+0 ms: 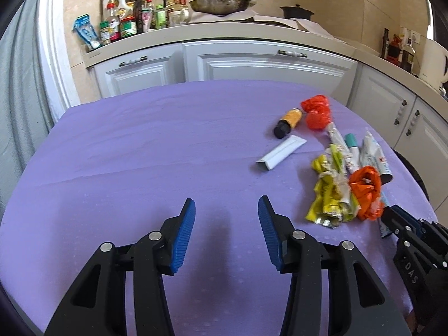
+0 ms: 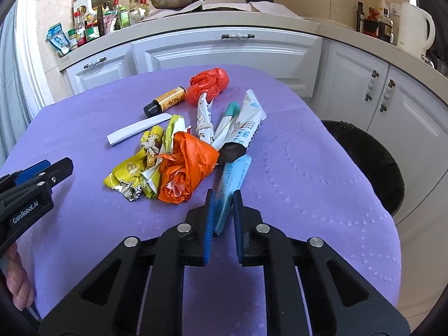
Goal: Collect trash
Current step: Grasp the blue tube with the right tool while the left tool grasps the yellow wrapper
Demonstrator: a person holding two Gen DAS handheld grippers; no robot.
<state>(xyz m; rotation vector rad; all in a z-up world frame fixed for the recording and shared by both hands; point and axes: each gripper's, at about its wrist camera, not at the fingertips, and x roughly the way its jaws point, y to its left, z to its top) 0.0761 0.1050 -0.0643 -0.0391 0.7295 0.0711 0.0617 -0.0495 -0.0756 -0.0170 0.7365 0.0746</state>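
A heap of trash lies on the purple table [image 2: 308, 168]: an orange plastic bag [image 2: 187, 168], a yellow wrapper [image 2: 131, 170], a white tube [image 2: 137, 131], a small amber bottle [image 2: 168, 100], a red bag [image 2: 208, 84] and a white and blue pouch [image 2: 246, 128]. My right gripper [image 2: 223, 196] is shut on a light blue packet [image 2: 232, 179] at the heap's near edge. My left gripper [image 1: 226, 207] stands open over bare cloth, left of the heap, with nothing between its fingers. The same orange plastic bag [image 1: 365, 190] and yellow wrapper [image 1: 327, 193] show in the left wrist view.
A black-lined trash bin [image 2: 375, 162] stands on the floor just right of the table. White kitchen cabinets [image 2: 224, 53] run behind it, with bottles, a pan and a kettle [image 2: 414, 30] on the counter. A person's fingers [image 2: 16, 282] show at the lower left.
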